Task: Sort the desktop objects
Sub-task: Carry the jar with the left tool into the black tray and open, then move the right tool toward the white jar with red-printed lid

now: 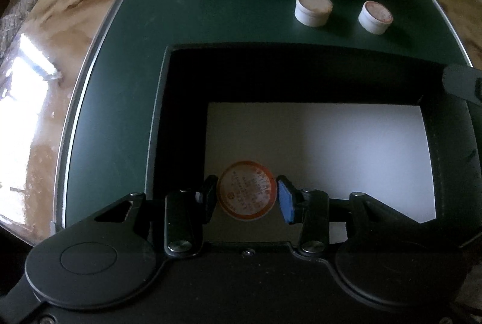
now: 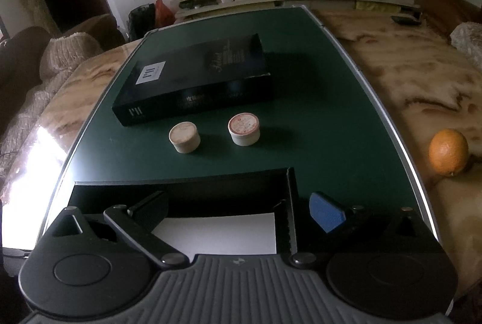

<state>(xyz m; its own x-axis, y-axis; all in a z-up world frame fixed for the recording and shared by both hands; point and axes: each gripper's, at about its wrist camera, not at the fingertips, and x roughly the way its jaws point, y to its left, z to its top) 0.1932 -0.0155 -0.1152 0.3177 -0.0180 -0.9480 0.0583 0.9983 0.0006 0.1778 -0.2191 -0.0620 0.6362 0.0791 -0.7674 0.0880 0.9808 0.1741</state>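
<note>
A small round white jar with an orange-rimmed label (image 1: 247, 194) sits between the pads of my left gripper (image 1: 247, 196), which is shut on it. The jar is low inside an open black box (image 1: 186, 113) with a white bottom, near its left wall. Two more small white jars (image 1: 313, 7) (image 1: 375, 16) stand on the green mat beyond the box, and the right wrist view shows them too (image 2: 184, 137) (image 2: 244, 129). My right gripper (image 2: 238, 212) is open and straddles the right wall (image 2: 289, 203) of the box; it holds nothing.
A flat closed black box (image 2: 195, 77) lies at the far side of the green mat (image 2: 331, 113). An orange (image 2: 448, 151) rests on the marbled table right of the mat. A low cabinet and seats stand beyond the table.
</note>
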